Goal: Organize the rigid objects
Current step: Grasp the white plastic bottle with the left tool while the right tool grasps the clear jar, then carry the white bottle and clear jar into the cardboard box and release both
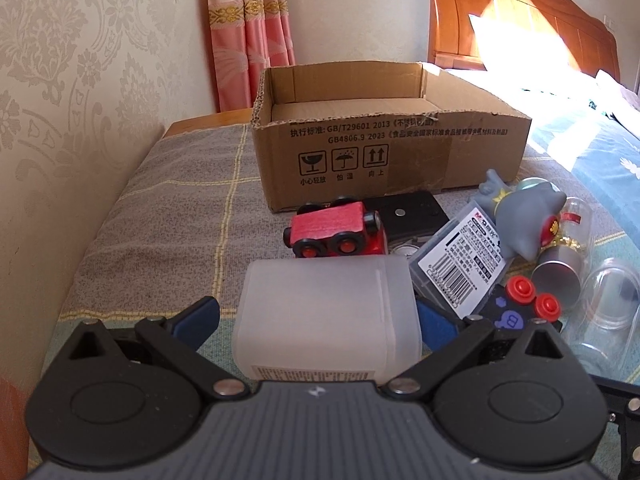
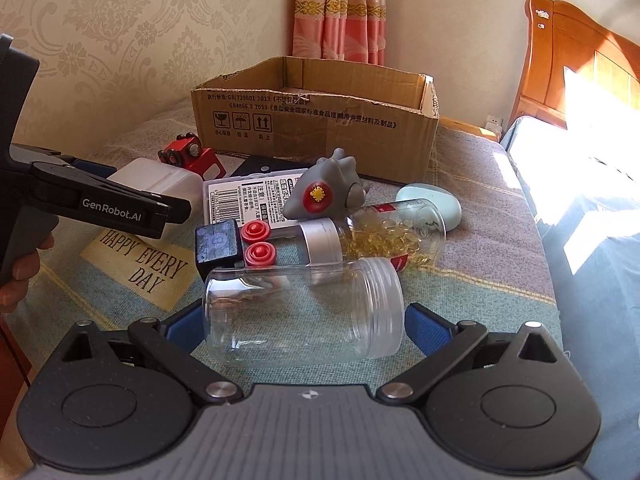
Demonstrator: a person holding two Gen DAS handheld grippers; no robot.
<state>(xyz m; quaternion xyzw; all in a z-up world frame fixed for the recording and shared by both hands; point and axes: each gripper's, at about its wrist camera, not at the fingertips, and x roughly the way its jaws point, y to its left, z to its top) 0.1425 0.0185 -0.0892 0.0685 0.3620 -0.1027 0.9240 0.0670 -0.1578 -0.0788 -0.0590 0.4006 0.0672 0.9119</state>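
Rigid objects are heaped on a checked grey blanket (image 1: 168, 208), at about five o'clock from an open brown cardboard box (image 1: 384, 148) that is seen bare on the visible part of its floor.

A frosted white plastic box (image 1: 328, 312) lies between the fingers of the left gripper (image 1: 320, 320); the jaws are spread wide, the right pad is at or near its side, the left pad stands apart, so nothing is held. It is judged light, stiff and smooth, best clamped across its flat sides near the middle.

A lidless clear plastic jar (image 2: 304, 312) lies on its side between the fingers of the right gripper (image 2: 304, 324), also spread and gripping nothing. It is judged light, slippery and prone to roll; a hold across its body is advised.

At twelve o'clock from it lie a capsule-filled clear bottle with a silver cap (image 2: 372, 232) and a grey rubber creature (image 2: 328, 188).
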